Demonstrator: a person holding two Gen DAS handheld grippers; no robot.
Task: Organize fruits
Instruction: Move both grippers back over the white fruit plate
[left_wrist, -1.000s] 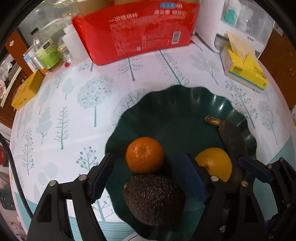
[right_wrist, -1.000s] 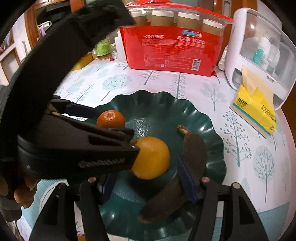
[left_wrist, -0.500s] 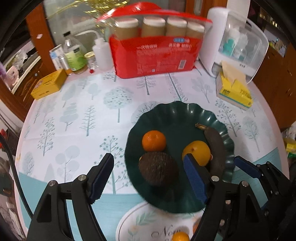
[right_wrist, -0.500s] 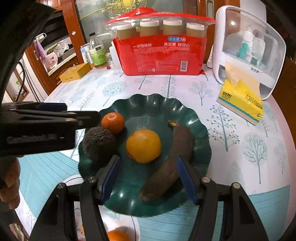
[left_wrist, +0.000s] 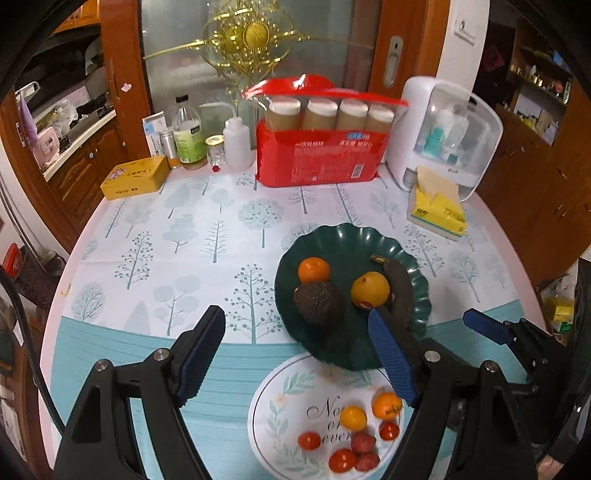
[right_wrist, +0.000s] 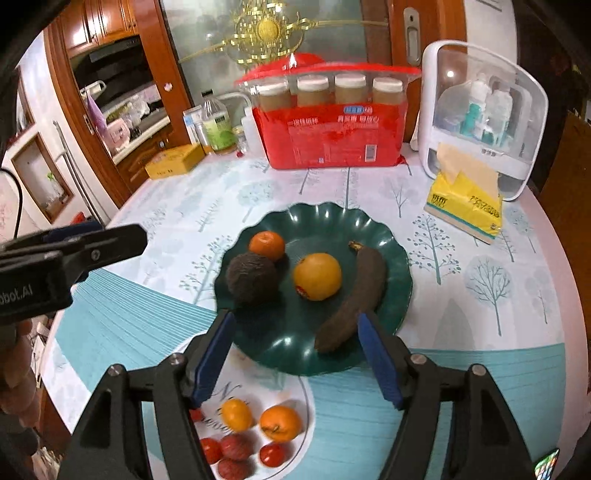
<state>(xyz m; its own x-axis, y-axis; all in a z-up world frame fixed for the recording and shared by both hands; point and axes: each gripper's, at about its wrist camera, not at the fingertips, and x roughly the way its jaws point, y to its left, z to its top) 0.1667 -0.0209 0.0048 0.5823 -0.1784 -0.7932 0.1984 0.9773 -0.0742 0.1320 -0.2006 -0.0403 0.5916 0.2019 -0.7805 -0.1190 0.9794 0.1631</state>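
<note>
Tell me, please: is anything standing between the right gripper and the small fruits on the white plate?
Nothing visible does. The right gripper hangs open and empty above the table, with the white plate just below and toward its left finger. The small fruits lie uncovered there. The green plate sits farther back, out of that path.

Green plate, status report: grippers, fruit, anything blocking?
Left gripper and right gripper open, empty. Green plate holds avocado, two oranges, dark banana. Small fruit on white plate. Nothing blocking.
</note>
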